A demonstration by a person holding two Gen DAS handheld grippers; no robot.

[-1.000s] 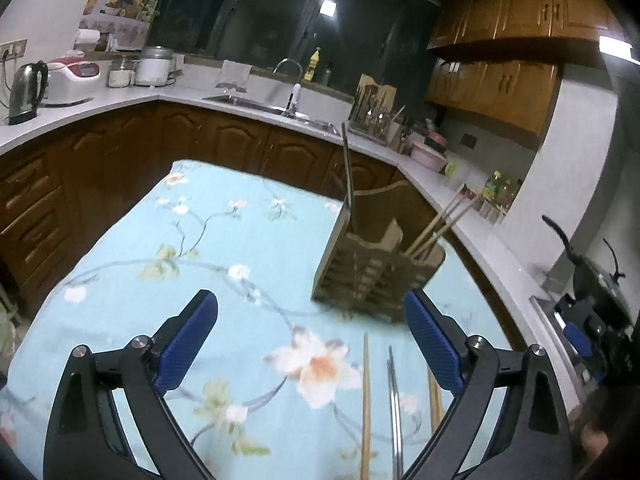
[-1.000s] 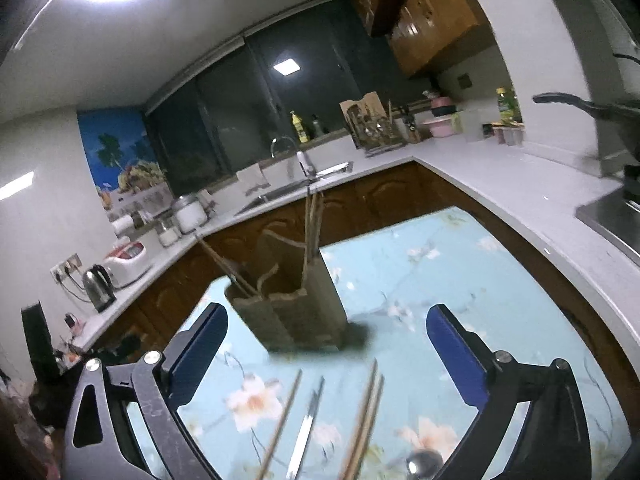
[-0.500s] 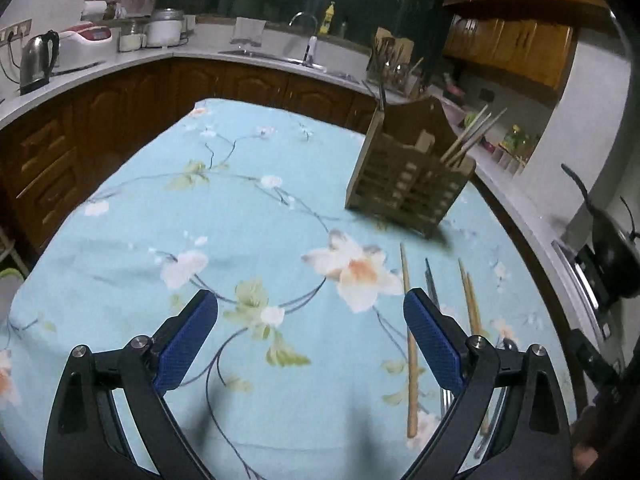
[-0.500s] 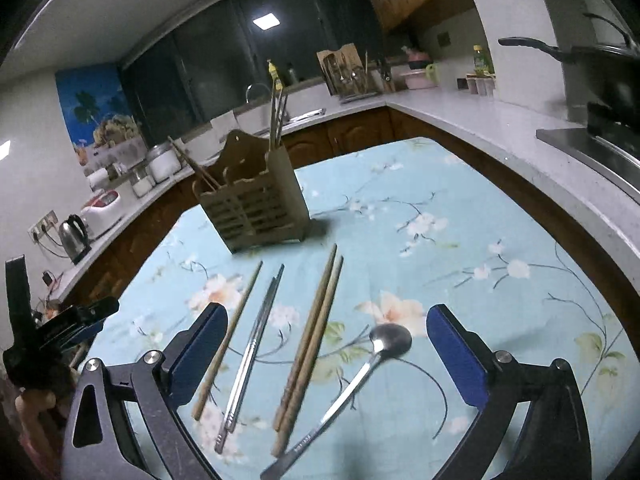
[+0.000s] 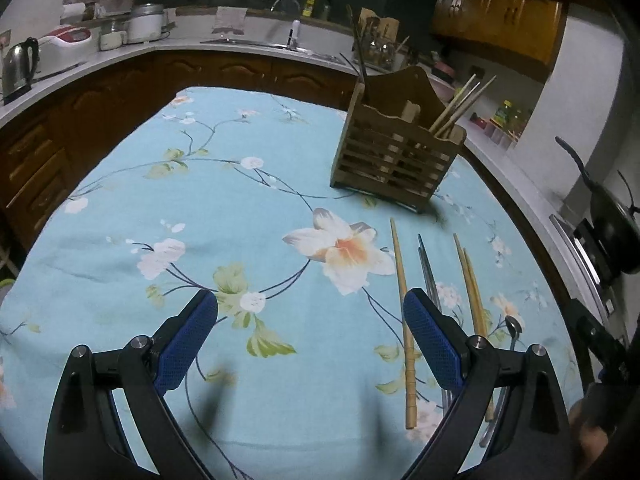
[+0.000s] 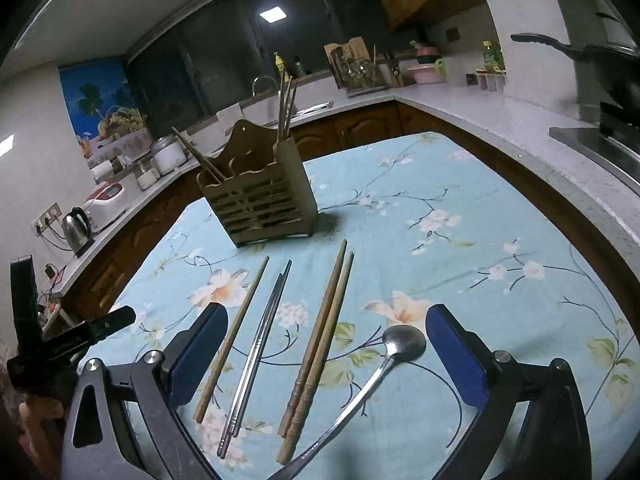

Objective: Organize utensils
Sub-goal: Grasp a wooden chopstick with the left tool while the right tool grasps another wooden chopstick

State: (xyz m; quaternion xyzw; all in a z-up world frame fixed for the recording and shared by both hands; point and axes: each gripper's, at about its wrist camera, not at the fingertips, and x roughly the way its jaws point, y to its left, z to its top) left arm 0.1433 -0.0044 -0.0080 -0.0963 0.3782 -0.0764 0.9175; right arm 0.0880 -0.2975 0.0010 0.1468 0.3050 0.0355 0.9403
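Observation:
A wooden slatted utensil holder point(image 5: 394, 160) point(image 6: 258, 196) stands on the blue floral tablecloth point(image 5: 224, 208) and holds a few chopsticks. In front of it lie a single wooden chopstick point(image 6: 234, 330) point(image 5: 402, 320), a pair of metal chopsticks point(image 6: 260, 344) point(image 5: 427, 272), a pair of wooden chopsticks point(image 6: 320, 340) point(image 5: 470, 284) and a metal spoon point(image 6: 394, 350) point(image 5: 514, 326). My right gripper point(image 6: 326, 354) is open and empty, low above these utensils. My left gripper point(image 5: 310, 336) is open and empty, left of the utensils.
A kitchen counter point(image 5: 120, 60) curves around the table with a kettle point(image 5: 18, 68), rice cooker and sink. A stove with a black pan point(image 5: 612, 220) is at the right. My left gripper also shows at the left edge of the right wrist view point(image 6: 60, 344).
Both grippers have tilted down and pulled back from the holder. The loose utensils on the cloth now lie in full view. Both grippers stay open.

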